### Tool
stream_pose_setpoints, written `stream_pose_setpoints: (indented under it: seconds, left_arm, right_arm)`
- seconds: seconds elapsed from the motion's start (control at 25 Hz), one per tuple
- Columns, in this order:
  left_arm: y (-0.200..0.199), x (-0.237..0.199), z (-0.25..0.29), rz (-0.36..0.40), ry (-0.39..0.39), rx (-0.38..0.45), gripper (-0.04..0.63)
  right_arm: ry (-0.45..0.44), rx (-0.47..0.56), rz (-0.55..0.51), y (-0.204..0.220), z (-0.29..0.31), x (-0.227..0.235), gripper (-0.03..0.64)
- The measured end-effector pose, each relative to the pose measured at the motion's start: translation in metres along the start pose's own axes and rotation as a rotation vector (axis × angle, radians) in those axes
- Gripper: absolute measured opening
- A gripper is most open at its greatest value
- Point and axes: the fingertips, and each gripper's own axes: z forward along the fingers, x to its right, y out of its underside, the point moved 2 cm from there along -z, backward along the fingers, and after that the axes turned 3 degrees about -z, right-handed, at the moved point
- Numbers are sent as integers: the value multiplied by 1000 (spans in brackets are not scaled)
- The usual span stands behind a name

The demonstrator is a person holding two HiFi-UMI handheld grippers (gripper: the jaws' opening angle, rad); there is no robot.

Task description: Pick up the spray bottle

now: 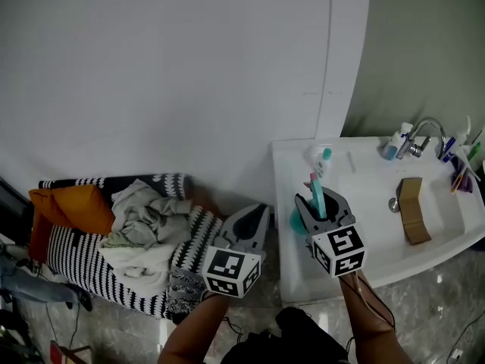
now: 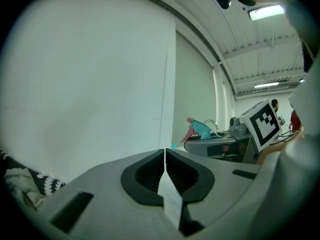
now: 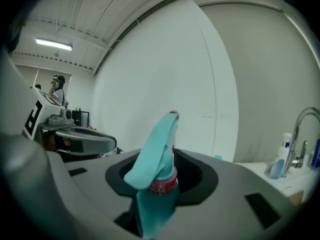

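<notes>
Spray bottle (image 3: pixel 155 171) is pinched at its neck by right gripper (image 1: pixel 323 203) (left gripper (image 2: pixel 164 156) pressed together) near sink's (image 1: pixel 283 203) left edge; best lifted upright.

A white sink (image 1: pixel 371 180) is carrying a faucet (image 1: pixel 423 133), a teal-capped bottle (image 1: pixel 323 160) and a brown block (image 1: pixel 413 208) (lying in the basin).

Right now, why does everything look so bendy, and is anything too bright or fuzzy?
Left gripper view: the wide lens curves the wall seam, corners go black, the ceiling lamp glares. Right gripper view: same bending; the close-up spray bottle looks slightly soft. Head view: straighter, evenly lit.
</notes>
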Motion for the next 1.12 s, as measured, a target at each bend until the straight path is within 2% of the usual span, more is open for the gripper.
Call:
stream_pose_setpoints:
  seconds: [0.68, 1.12]
  left_arm:
    - [5, 45, -82, 16, 61, 23, 9]
    - [5, 78, -121, -23, 82, 46, 9]
  right_arm:
    - [23, 22, 13, -12, -93, -60, 136]
    - [16, 31, 16, -14, -151, -93, 135]
